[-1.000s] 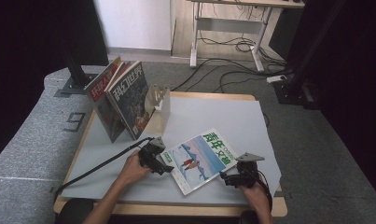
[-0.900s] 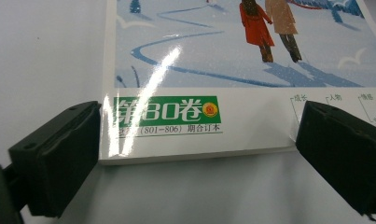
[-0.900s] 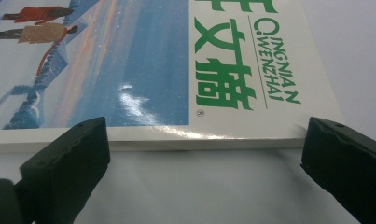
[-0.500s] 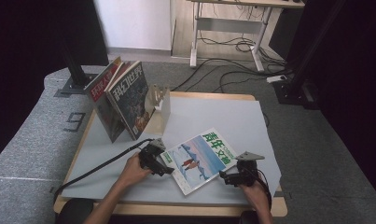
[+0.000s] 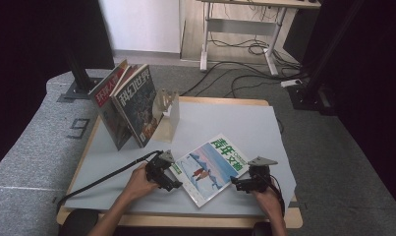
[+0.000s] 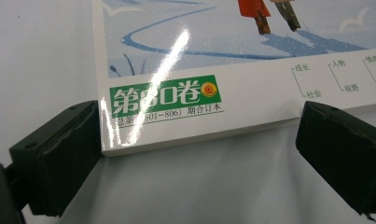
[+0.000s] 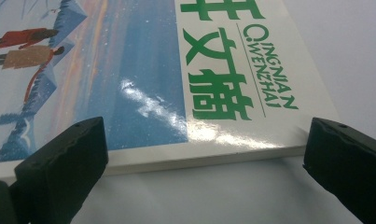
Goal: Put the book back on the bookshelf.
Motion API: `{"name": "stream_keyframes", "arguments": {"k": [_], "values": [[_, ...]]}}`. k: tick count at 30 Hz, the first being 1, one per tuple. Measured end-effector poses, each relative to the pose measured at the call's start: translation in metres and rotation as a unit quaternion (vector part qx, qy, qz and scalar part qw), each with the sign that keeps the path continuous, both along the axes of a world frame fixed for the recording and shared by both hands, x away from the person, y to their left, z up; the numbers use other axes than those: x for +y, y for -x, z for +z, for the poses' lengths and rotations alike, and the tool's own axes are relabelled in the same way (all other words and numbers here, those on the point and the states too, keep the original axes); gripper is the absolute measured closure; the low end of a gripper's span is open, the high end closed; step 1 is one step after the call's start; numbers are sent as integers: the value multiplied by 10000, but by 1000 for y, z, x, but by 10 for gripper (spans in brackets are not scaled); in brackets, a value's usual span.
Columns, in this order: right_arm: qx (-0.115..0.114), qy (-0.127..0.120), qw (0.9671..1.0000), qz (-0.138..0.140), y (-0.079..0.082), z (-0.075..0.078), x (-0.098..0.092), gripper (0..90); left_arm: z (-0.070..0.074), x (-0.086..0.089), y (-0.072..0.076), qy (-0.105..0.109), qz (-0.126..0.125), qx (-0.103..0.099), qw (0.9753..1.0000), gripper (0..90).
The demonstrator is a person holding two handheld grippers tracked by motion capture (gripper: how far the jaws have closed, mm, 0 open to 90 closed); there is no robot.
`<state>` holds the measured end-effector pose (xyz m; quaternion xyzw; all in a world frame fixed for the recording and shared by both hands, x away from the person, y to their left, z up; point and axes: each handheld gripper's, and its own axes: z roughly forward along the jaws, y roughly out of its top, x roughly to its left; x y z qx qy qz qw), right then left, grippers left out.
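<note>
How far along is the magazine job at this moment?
Done: two magazines already stand in the rack. In hand: the left hand-held gripper and right hand-held gripper sit open at opposite edges of the flat magazine, neither gripping it. Left, probably: gripping it, lifting it and standing it beside the others.

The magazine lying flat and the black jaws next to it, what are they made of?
The flat magazine looks like paper with a glossy coated cover: light glares off it in white streaks, and its edge shows a thick white block of pages. The jaws of the left gripper and right gripper look like matte black rubber or plastic pads, dull with no shine; which one is hard to tell.
</note>
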<state>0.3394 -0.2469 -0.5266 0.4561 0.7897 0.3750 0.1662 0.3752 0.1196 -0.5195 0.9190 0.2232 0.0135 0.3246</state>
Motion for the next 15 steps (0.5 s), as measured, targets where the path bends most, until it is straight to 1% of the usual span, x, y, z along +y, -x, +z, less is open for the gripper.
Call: {"name": "stream_keyframes", "arguments": {"k": [6,12,15], "values": [[2,4,10000,-82,-4,0,2,0,-1,0,6,-18,-17,-69,10000,14],[-23,-2,9999,-136,-10,0,3,0,0,1,11,70,1,58,10000,14],[-32,-6,9998,-193,-10,-1,4,0,-1,2,13,99,7,17,9999,15]]}}
